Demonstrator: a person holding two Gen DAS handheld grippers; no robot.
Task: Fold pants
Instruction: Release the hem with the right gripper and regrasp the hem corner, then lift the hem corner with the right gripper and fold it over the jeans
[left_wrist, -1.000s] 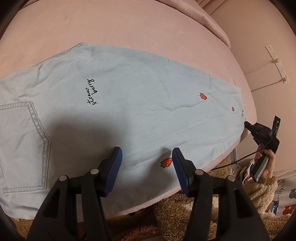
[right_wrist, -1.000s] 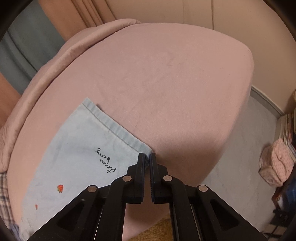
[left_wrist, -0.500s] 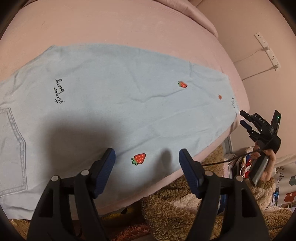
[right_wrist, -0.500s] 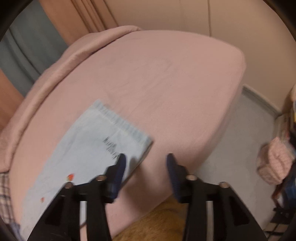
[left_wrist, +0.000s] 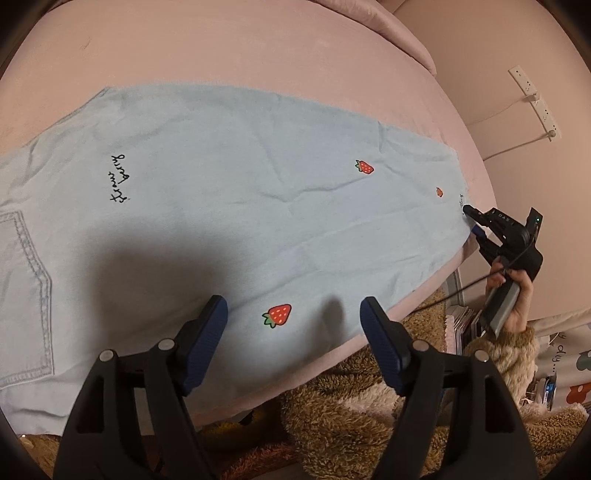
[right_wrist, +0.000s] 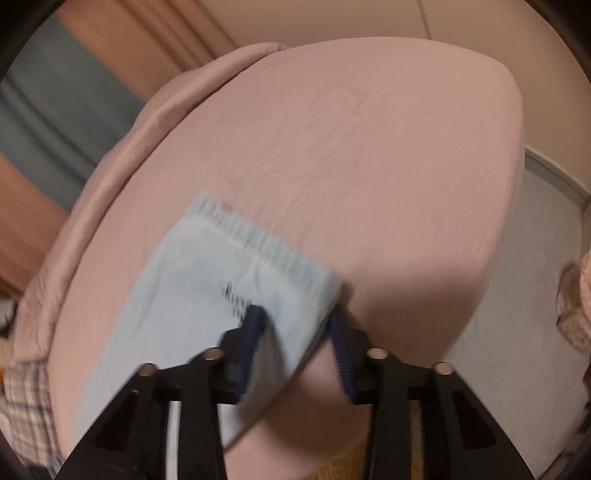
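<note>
Across the pink fabric-covered bed (left_wrist: 258, 48), the pale blue denim pants (left_wrist: 221, 206) lie spread flat along the near edge, already doubled leg over leg so that a single long panel faces up, with a stitched back pocket (left_wrist: 26, 295) at the waist end and the hem (right_wrist: 258, 240) at the far end. This lengthwise layout places both short ends within reach of one gripper each, which suits a fold that brings hem toward waist. The left gripper (left_wrist: 293, 347) hovers above the near long edge, close to a red strawberry patch (left_wrist: 277, 315); its jaws stand wide apart and hold nothing, and its height above the cloth cannot be told exactly. The right gripper (right_wrist: 297, 349) sits at the near hem corner with its blue-padded jaws partly open and the corner of cloth lying between them; the view is motion-blurred, and the pads do not appear to be pressing the fabric, so no grip is established. In the left wrist view the same right gripper (left_wrist: 476, 225) shows at the hem end, one jaw over the cloth edge. The judged step is acquisition of the hem corner. A corner grip is preferable because it controls both the hem line and the long edge during the lift. One risk applies: pinching only the upper layer would separate the stacked legs.
</note>
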